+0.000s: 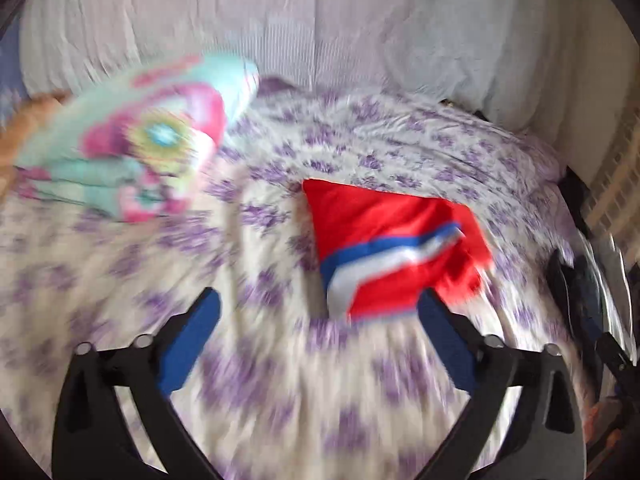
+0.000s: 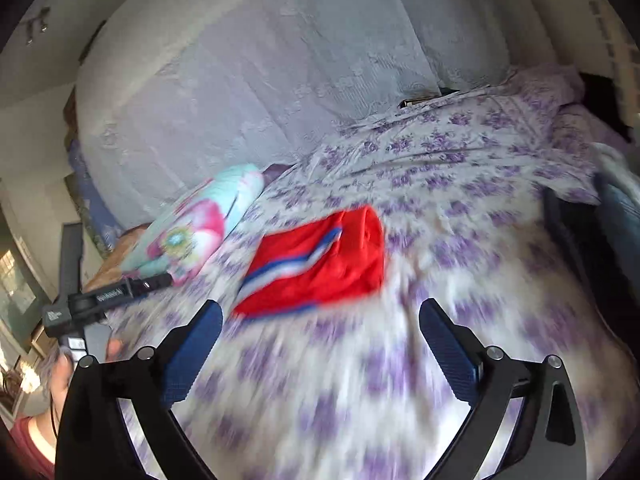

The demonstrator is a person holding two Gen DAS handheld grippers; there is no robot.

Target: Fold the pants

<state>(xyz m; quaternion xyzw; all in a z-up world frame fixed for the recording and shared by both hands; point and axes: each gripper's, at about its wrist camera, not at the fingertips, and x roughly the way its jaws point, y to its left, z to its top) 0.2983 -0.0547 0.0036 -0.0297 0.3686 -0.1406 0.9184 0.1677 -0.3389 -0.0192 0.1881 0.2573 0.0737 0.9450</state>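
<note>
Both views are motion-blurred, so fine detail is getting lost. Left gripper (image 1: 318, 304) is hanging over the bed with its 2 blue-padded fingers (image 1: 190, 346) spread wide, nothing between them. Right gripper (image 2: 320, 316) is doing the same, jaws wide apart and carrying nothing. The red pants (image 1: 384, 248) are lying folded into a compact bundle on the purple-flowered bedsheet (image 1: 280, 392), with a blue and white stripe (image 1: 376, 262) running diagonally across the top face (the lower-left end of the stripe is sitting at the bundle's near edge). In the left wrist view the bundle is sitting just ahead of the fingertips and toward the right finger, whose tip is reaching its near edge; contact can't be told through the blur. In the right wrist view the pants (image 2: 320, 264) are lying ahead of the left finger, apart from both pads. A teal and pink patterned cloth bundle (image 2: 192, 240) is lying on the sheet to the left of the pants, near but not touching. A pale lace-like cover (image 2: 248, 92) is draping the upright surface behind the bed. The left gripper's black body (image 2: 96, 300) is showing at the left edge of the right wrist view, with the person's hand (image 2: 64, 376) on it
</note>
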